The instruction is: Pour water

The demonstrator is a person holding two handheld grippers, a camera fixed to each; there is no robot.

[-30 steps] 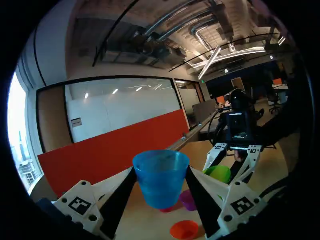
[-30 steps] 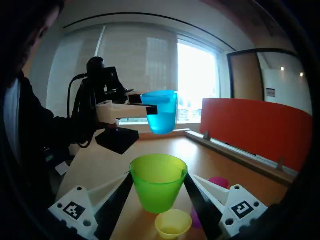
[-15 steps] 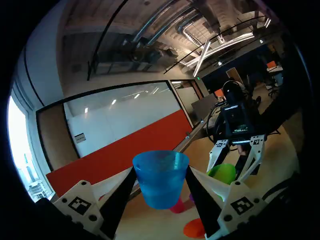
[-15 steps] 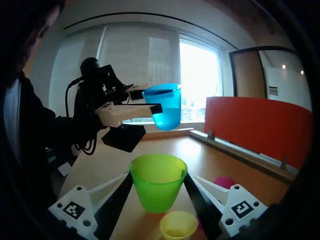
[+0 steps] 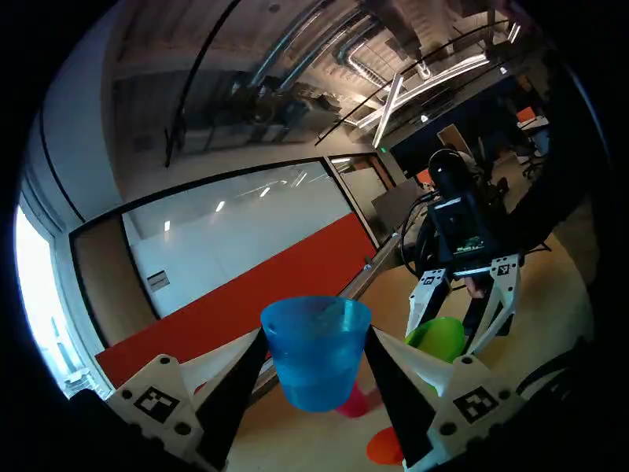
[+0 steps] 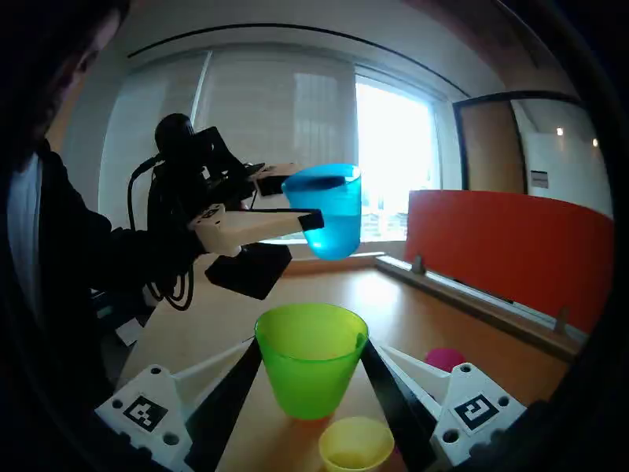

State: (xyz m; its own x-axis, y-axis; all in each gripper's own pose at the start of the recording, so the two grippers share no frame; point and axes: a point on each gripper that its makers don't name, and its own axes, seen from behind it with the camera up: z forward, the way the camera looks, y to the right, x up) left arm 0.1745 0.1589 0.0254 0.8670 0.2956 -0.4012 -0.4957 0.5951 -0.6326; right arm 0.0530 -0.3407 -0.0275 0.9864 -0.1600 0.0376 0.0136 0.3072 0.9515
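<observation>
– Above the table (image 6: 409, 315), where does the blue cup (image 6: 326, 208) sit relative to the green cup (image 6: 310, 358)?

– Higher and farther off in the right gripper view, apart from it, not over its mouth. The left gripper (image 5: 314, 350) has both fingers clamped on the blue cup's sides. There is water inside, roughly half full, and the cup stands close to upright.

– And the green one?

– Clasped between the fingers of the right gripper (image 6: 310, 354), mouth up, looking empty, held just over a yellow cup (image 6: 355, 444) on the table.

– So what does the pour turn on?

– I'd judge closing that gap. The blue lip has to come over the green mouth, then the blue cup's axis tips toward it. Tipped from where it is, water would likely land on the table.
</observation>
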